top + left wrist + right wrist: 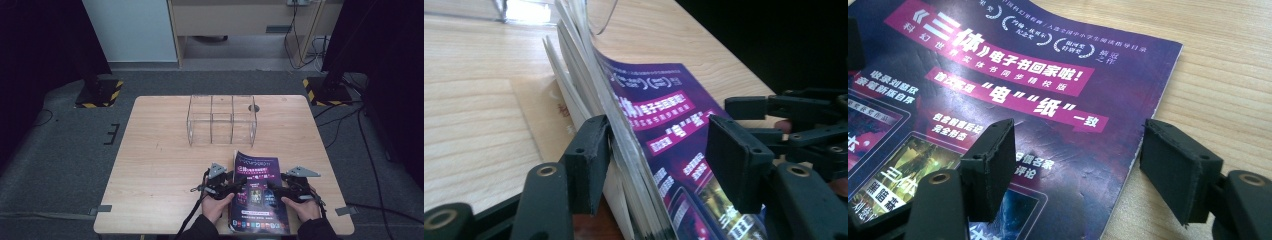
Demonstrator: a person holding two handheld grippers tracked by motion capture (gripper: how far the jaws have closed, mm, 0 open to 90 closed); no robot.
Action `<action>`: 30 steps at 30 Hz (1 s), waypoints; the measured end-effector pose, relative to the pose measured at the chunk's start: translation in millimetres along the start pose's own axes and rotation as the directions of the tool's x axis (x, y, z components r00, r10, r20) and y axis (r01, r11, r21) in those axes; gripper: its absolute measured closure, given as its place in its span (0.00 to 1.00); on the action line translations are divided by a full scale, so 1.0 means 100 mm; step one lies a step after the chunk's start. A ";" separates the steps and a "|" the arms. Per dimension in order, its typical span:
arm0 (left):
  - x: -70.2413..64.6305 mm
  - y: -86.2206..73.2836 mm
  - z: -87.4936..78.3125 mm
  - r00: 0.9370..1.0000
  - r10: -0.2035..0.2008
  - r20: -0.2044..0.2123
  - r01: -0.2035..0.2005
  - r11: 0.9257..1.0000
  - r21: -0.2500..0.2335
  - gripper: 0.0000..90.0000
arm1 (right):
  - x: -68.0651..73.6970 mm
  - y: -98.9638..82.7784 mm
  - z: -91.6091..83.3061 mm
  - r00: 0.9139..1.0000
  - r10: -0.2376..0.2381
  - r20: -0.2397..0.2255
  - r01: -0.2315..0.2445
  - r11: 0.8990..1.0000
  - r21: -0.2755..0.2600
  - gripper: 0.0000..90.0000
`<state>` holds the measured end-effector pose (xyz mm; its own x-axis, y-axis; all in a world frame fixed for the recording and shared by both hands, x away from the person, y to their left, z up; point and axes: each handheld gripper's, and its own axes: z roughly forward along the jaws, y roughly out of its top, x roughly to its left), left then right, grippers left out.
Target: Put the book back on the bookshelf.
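The left gripper (659, 165) stands with its jaws partly apart around the lifted left edge of the magazine (256, 192): one pad lies against the underside of the fanned pages, the other hangs clear above the purple cover, so nothing is pinched yet. That straddle makes sense as a way to get under the loose edge, which curls up off the table (160, 150) and leaves room for the lower jaw to slide beneath.

The right gripper (1083, 170) is also spread, one jaw over the cover and the other out past the magazine's right edge above bare wood. It seems to hover rather than press; I cannot tell whether either pad touches the paper. Its likely job is to steady that side so the magazine does not skid while the other edge is raised.

The magazine lies flat at the near edge of the table, between the two hands, cover up, with its far end pointing toward the clear plastic rack (222, 120). The rack stands beyond the magazine, well apart from it, its upright slots empty, so it looks like the place where the magazine is meant to go.
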<state>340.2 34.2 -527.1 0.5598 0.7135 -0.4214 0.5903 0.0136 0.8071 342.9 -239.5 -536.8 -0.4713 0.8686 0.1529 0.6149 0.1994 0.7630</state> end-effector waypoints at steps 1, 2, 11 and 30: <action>-0.02 0.00 0.00 1.000 0.011 0.003 -0.011 1.000 -0.006 0.48 | 0.00 0.00 0.00 1.000 0.001 0.000 -0.001 1.000 0.001 0.34; -0.05 -0.01 0.00 1.000 0.017 0.006 -0.017 1.000 -0.009 0.48 | 0.00 0.00 0.00 1.000 0.002 0.002 -0.002 1.000 0.000 0.34; -0.11 -0.14 0.15 1.000 0.000 0.018 -0.003 0.987 0.158 0.49 | 0.01 0.00 0.00 1.000 -0.001 -0.001 0.001 1.000 0.004 0.35; -0.16 -0.03 0.12 0.997 0.067 -0.026 -0.060 0.977 0.206 0.82 | 0.00 0.00 0.00 1.000 0.000 -0.007 0.000 1.000 0.000 0.35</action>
<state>336.3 14.1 -527.2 0.5827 0.7306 -0.3558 0.6627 -0.1737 0.7285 343.0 -239.0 -536.7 -0.4760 0.8653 0.1570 0.6149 0.1998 0.7629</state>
